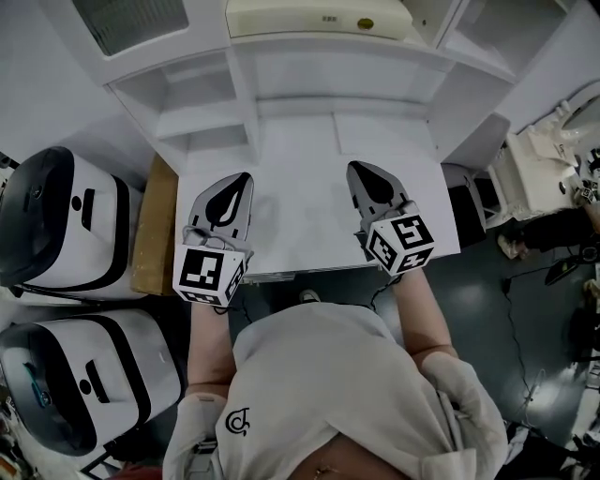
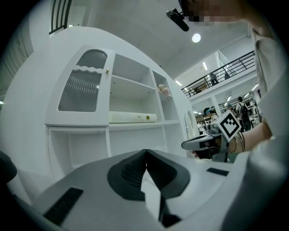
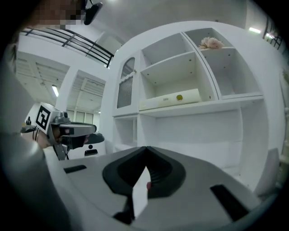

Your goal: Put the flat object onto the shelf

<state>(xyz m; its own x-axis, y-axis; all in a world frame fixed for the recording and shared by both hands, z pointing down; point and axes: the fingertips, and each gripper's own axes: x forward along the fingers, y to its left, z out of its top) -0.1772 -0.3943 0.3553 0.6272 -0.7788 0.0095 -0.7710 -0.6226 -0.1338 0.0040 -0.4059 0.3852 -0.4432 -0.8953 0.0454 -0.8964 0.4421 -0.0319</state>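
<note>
A long, flat cream object lies on a middle shelf of the white shelf unit ahead of me; it shows as a pale slab in the left gripper view and again in the right gripper view. Both grippers hover side by side over the near part of the white table, pointing level at the shelves and well short of the slab. My left gripper is shut, tips meeting, nothing in it. My right gripper is shut and empty too. Each gripper sees the other off to its side: right, left.
Two white-and-black machines stand left of the table, with a brown board beside its left edge. A pinkish ornament sits on the top shelf. A ribbed cabinet door closes the unit's left side. Pale furniture stands right.
</note>
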